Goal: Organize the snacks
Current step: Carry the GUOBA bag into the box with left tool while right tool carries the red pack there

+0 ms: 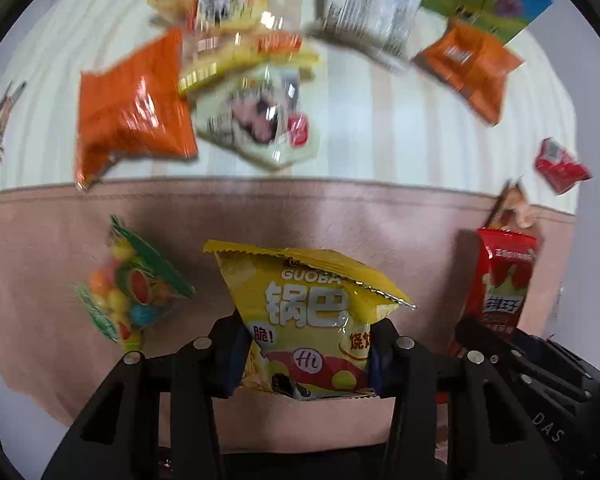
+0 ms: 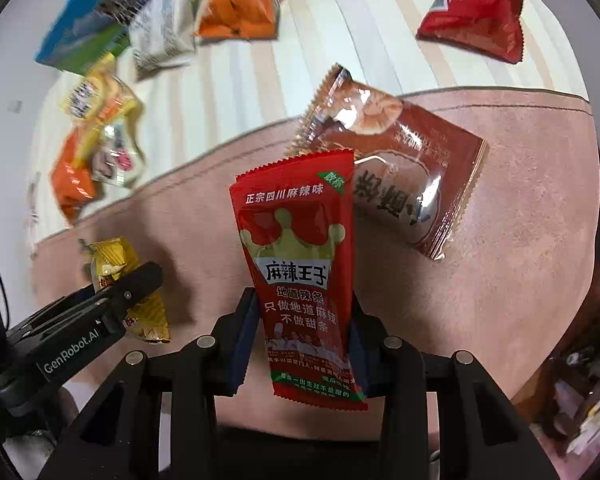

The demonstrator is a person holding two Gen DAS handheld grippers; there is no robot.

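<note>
Left wrist view: a light, crinkly, air-puffed yellow guoba packet (image 1: pixel 312 320) is pinched low between the left gripper (image 1: pixel 306 354) pads, while the slippery red spicy-strip sachet (image 2: pixel 300 276) is clamped by its lower half in the right gripper (image 2: pixel 300 344).

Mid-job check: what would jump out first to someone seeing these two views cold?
Each gripper is clamped on a packet: the left gripper on a yellow guoba bag, the right gripper on a red spicy-strip packet. Behind them, a blurred heap of orange and yellow snacks lies on the striped cloth.
</note>
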